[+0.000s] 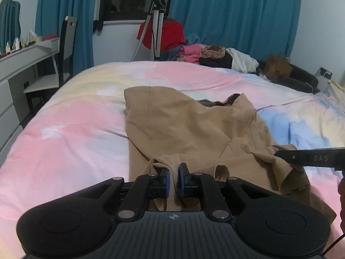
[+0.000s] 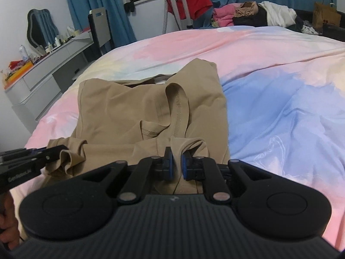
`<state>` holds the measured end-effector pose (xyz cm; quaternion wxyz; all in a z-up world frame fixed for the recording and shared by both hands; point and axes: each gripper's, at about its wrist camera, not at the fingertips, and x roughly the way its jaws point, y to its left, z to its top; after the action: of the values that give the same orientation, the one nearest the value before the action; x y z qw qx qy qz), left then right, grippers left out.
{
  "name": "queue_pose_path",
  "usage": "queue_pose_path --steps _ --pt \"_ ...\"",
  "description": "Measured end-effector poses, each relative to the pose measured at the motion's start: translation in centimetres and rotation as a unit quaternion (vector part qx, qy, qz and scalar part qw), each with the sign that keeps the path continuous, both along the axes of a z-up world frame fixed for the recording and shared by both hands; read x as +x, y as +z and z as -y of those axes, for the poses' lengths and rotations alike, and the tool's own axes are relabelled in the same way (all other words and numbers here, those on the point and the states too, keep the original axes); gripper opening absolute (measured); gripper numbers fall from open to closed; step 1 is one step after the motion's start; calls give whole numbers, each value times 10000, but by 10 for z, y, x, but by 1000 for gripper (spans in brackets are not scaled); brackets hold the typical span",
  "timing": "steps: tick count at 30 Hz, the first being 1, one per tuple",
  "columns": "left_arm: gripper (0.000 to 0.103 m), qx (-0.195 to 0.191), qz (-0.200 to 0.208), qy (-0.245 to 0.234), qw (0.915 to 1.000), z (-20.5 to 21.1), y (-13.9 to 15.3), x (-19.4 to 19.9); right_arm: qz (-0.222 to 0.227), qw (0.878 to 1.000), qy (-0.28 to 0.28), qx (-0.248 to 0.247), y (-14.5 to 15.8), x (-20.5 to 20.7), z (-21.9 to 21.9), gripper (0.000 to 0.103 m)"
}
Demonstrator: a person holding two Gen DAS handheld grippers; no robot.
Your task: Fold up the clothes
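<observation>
A tan shirt point(image 1: 185, 125) lies partly folded on the pastel bed cover point(image 1: 71, 125); it also shows in the right wrist view point(image 2: 138, 108). My left gripper point(image 1: 173, 179) is shut on the shirt's near edge at its left side. My right gripper point(image 2: 176, 164) is shut on the near edge at its right side. The right gripper's fingers point(image 1: 310, 158) show at the right of the left wrist view, pinching the cloth. The left gripper's fingers point(image 2: 32, 159) show at the left of the right wrist view. The near hem is lifted and bunched between both grippers.
A pile of clothes point(image 1: 207, 56) lies at the bed's far edge, with a red garment point(image 1: 170, 34) on a stand. A desk point(image 1: 23, 60) and chair point(image 1: 62, 54) stand at the left. A brown paper bag point(image 2: 325, 15) sits at the far right. Blue curtains point(image 1: 235, 13) hang behind.
</observation>
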<state>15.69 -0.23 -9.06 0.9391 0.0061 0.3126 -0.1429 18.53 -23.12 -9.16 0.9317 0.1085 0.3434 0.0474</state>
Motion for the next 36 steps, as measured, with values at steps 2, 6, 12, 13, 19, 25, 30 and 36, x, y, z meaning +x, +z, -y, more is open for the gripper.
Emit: queue_pose_path --steps 2,6,12,13,19,25,30,36 --pt "51 53 195 13 9998 2 10 -14 36 9999 -118 67 3 -6 0 37" --pt "76 89 590 -55 9982 6 31 -44 312 9990 -214 244 15 -31 -2 76" --pt "102 -15 862 -73 9963 5 54 -92 763 9970 -129 93 42 -84 -9 77" --pt "103 -16 904 -98 9959 5 57 -102 833 9964 -131 69 45 -93 -10 77" --pt "103 155 1063 -180 9941 10 66 -149 1118 9934 -240 11 57 -130 -10 83" --pt "103 -491 -714 -117 9962 -2 38 -140 903 9957 -100 201 47 -132 -10 89" --pt "103 -1694 -2224 181 9600 -27 -1 -118 445 9867 -361 1519 33 -126 13 89" --pt "102 -3096 -2720 1158 9038 -57 -36 -100 -523 9325 -652 3515 -9 -117 38 89"
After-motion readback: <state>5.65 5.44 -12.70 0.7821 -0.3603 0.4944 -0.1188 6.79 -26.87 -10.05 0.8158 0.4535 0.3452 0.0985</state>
